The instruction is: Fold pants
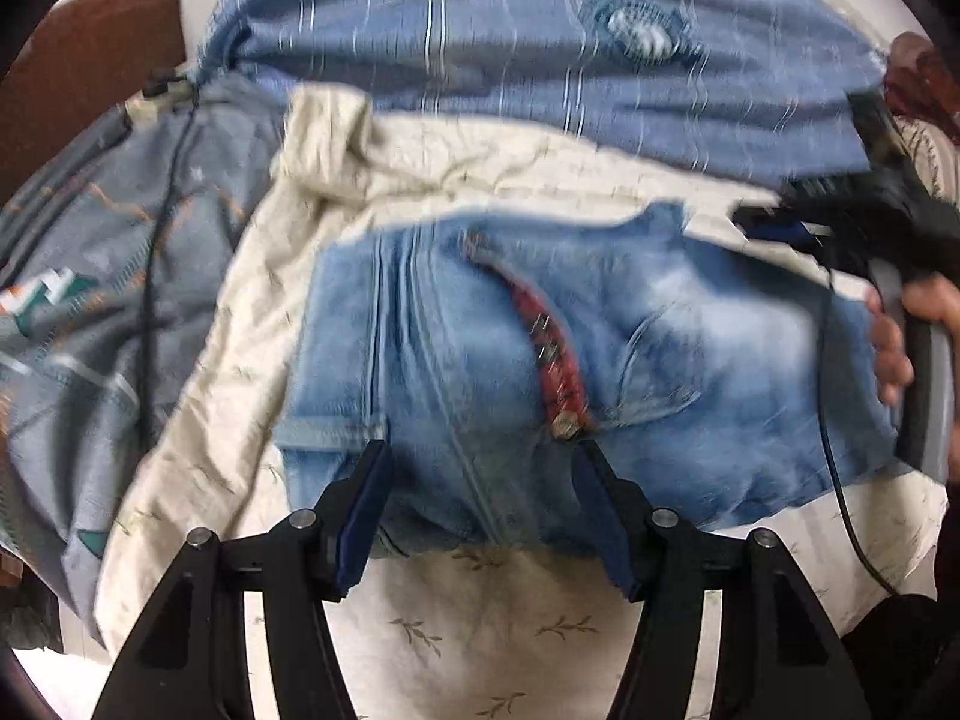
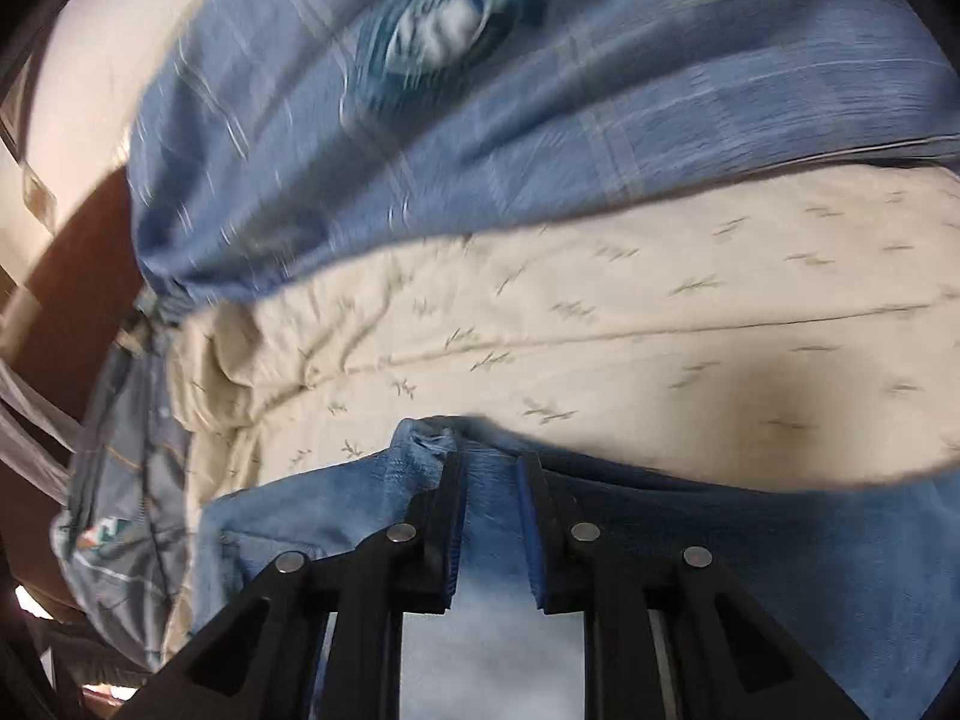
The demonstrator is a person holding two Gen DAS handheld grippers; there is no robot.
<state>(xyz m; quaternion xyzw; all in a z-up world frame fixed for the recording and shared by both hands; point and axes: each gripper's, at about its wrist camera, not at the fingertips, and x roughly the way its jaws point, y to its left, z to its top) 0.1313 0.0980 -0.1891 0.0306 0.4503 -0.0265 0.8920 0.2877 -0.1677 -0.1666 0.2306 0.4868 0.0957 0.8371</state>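
Observation:
Light blue jeans (image 1: 468,360) lie folded on a cream leaf-print sheet (image 1: 468,630), with a red inner lining (image 1: 555,354) and a metal button (image 1: 566,426) showing at the fly. My left gripper (image 1: 480,456) is open, its fingertips at the near edge of the jeans, around the waistband. My right gripper shows at the right of the left wrist view (image 1: 780,222), at the far corner of the jeans. In the right wrist view my right gripper (image 2: 489,462) has its jaws partly open around the denim edge (image 2: 432,438), with a gap between the pads.
A blue striped blanket (image 1: 510,30) lies across the back of the bed. A grey patterned cloth (image 1: 90,276) with a dark cord lies at the left. A brown headboard (image 1: 90,60) stands at the far left. A cable (image 1: 840,480) hangs at the right.

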